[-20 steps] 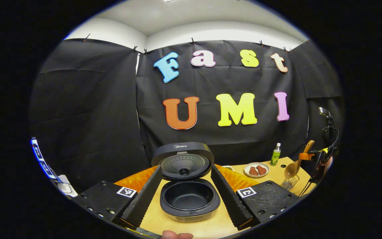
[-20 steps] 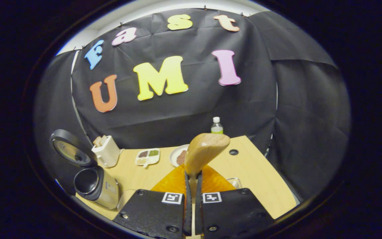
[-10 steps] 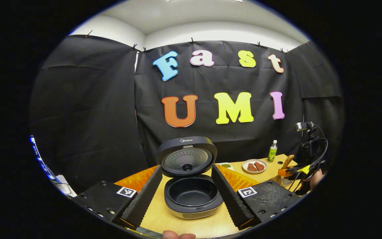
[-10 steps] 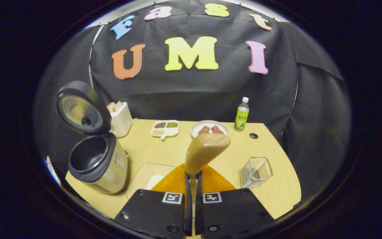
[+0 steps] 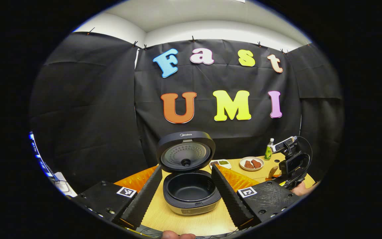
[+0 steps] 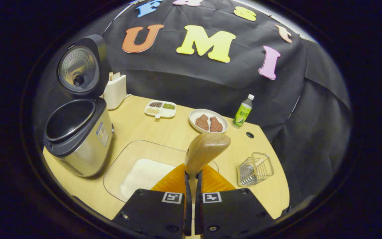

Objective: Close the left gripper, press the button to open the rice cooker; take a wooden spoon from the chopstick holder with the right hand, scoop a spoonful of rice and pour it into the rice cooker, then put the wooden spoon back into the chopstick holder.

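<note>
Right hand-held gripper (image 6: 191,177) is clamping the wooden spoon (image 6: 205,152) over the rice (image 6: 144,174); a loose grip risks twisting while scooping.

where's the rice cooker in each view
Left gripper view: rice cooker at bottom centre, lid up, framed between the open left hand-held gripper.
Right gripper view: rice cooker at the left, lid up.
Shared landmark: the plate with two brown pieces beside the bottle.
</note>
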{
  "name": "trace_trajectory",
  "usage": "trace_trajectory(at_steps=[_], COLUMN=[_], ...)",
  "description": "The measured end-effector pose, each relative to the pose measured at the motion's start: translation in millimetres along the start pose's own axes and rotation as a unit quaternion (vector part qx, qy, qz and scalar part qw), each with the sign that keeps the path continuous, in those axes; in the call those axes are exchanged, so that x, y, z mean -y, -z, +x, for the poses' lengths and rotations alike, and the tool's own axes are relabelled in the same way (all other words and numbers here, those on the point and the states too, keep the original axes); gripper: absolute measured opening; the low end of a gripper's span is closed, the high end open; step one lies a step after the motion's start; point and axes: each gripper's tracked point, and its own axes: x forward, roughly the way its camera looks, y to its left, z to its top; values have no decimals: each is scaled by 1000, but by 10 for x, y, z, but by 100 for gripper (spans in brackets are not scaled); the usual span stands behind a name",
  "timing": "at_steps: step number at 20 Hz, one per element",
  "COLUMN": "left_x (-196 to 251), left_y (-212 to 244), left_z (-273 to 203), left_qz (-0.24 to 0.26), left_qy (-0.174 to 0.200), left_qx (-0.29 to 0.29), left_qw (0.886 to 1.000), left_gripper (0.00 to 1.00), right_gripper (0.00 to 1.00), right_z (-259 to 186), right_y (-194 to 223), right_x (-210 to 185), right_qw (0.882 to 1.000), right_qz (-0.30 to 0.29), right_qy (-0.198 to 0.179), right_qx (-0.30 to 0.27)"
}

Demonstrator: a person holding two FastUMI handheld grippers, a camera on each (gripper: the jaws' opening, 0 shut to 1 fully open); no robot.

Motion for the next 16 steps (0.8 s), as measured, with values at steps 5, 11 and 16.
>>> trace_trajectory(at_steps=[5,11,16], left_x=[-90,-212,-205], left_y=[82,161,166], left_z=[-47,-109,-115], left_qz=[6,-1,-6], left_qy=[-6,-22,-29], left_qx=[-9,-26,-35], left_qw=[1000,999,999], left_gripper=[96,95,96], right_gripper=[9,9,9], right_z=[-4,7,73], right_y=[-22,-112,-144], right_x=[-340,-641,-641], right_qw=[995,971,937], right_qz=[83,199,301], right_qy=[-56,-128,-169], right_qx=[-14,-32,-45])
